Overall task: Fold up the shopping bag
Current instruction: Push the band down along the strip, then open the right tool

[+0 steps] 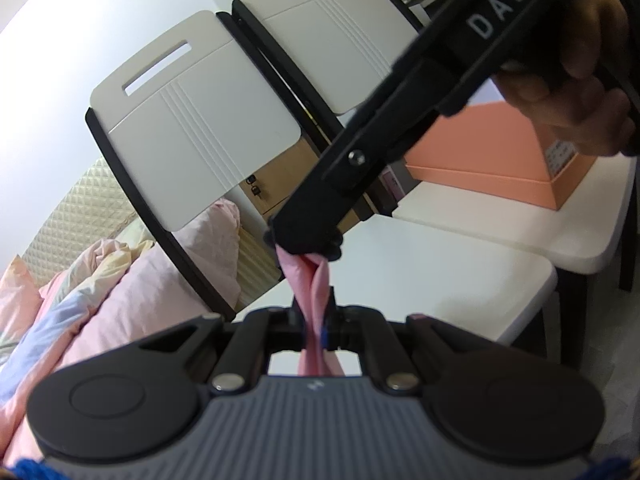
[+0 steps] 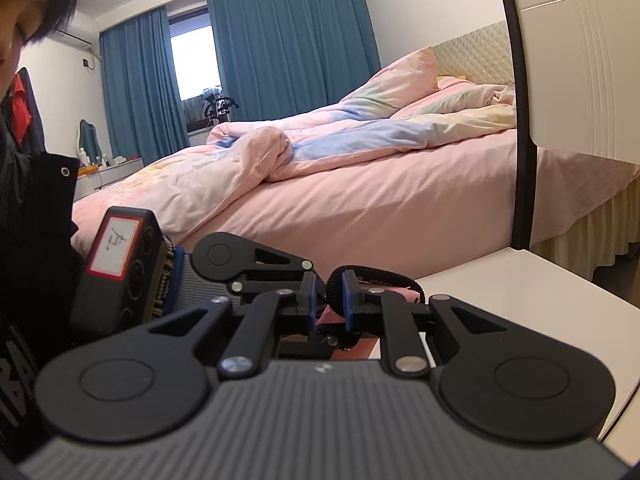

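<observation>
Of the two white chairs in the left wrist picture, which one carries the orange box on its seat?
The farther chair, on the right of the picture, carries the orange box on its seat. The nearer chair has a bare seat, above which both grippers hold the pink bag.

shopping bag (image 1: 314, 280) | pink fabric | twisted, taut | pinched at both ends
</observation>
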Demonstrator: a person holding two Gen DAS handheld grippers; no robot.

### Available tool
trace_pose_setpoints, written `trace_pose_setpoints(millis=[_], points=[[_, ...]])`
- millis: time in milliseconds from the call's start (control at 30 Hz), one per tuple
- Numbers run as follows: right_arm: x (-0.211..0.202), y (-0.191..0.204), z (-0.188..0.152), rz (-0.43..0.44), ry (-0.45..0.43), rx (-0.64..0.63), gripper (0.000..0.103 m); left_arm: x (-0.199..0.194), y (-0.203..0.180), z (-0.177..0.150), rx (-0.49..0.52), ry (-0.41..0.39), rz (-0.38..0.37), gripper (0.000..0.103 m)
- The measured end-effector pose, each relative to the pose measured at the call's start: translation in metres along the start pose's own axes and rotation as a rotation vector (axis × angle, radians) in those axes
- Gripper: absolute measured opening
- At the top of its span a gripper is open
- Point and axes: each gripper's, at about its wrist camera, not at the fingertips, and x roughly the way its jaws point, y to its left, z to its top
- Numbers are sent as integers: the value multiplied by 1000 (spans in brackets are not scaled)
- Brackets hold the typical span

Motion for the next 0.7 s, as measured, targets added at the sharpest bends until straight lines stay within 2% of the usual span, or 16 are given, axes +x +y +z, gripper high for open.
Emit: trace_pose_setpoints(millis=[567, 700], points=[[10, 25, 3, -60, 111, -170, 18, 2, -11, -2, 63, 20, 3, 7], [17, 34, 2, -51, 156, -222, 18, 3, -14, -3, 80, 20, 0, 7]])
